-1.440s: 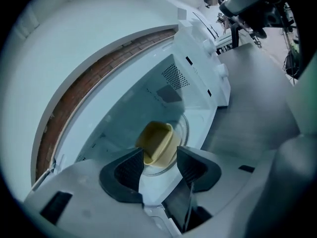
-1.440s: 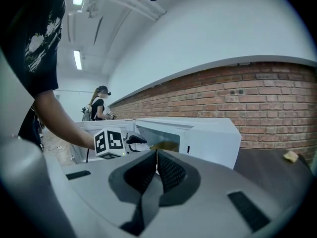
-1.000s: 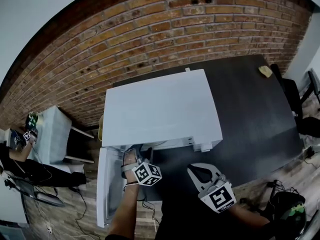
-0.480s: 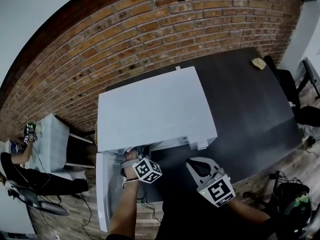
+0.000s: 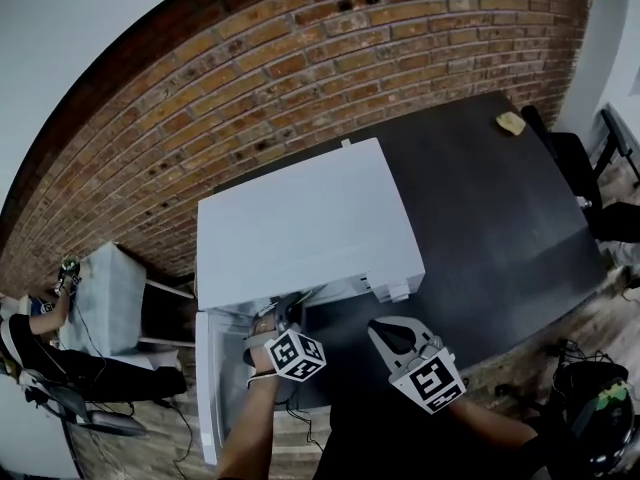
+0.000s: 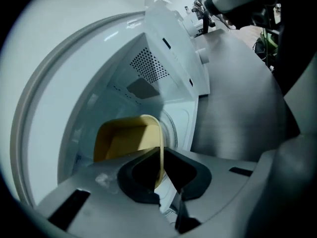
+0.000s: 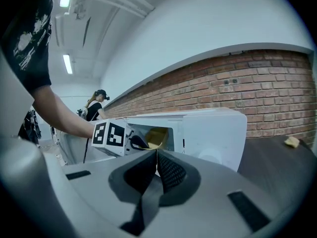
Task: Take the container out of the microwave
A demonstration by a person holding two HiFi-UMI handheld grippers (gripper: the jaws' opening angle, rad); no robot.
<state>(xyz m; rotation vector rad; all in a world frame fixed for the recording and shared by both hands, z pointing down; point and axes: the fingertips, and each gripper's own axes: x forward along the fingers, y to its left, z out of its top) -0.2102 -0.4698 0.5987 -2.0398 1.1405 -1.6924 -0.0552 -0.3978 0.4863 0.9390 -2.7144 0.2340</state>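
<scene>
The container (image 6: 126,138) is yellow, the microwave (image 5: 300,218) white, the bench (image 5: 480,198) black, the wall (image 5: 300,68) red-brown brick with pale mortar lines, and the left gripper (image 6: 161,168) and right gripper (image 7: 156,157) are grey with black pads (image 6: 138,177), each bearing a white cube (image 5: 295,355) patterned with black squares.

The yellow container (image 6: 126,140) sits inside the open white microwave (image 5: 300,228). Its thin rim is pinched by the left hand-held gripper (image 6: 161,155), whose jaws have just been closing.
</scene>
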